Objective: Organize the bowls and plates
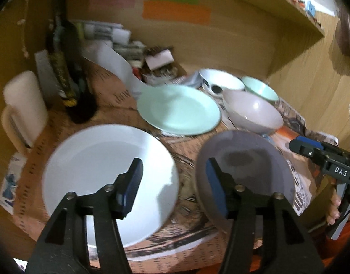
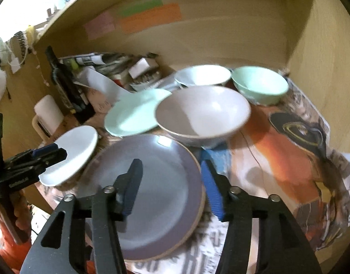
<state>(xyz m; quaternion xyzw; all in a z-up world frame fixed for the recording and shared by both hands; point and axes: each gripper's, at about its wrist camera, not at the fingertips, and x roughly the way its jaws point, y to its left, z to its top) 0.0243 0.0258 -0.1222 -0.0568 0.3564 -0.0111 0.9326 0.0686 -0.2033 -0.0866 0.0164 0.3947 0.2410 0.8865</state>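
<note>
On the bench the white plate [image 1: 106,182] lies at left under the left gripper [image 1: 173,185], whose jaws stand part open and empty. To its right, the purple plate [image 2: 152,194] sits below the right gripper [image 2: 168,187], jaws likewise apart, nothing held. To stack well, I judge each plate should be pinched by its near rim and lifted level, clear of the grey bowl [image 2: 202,116] behind.
</note>
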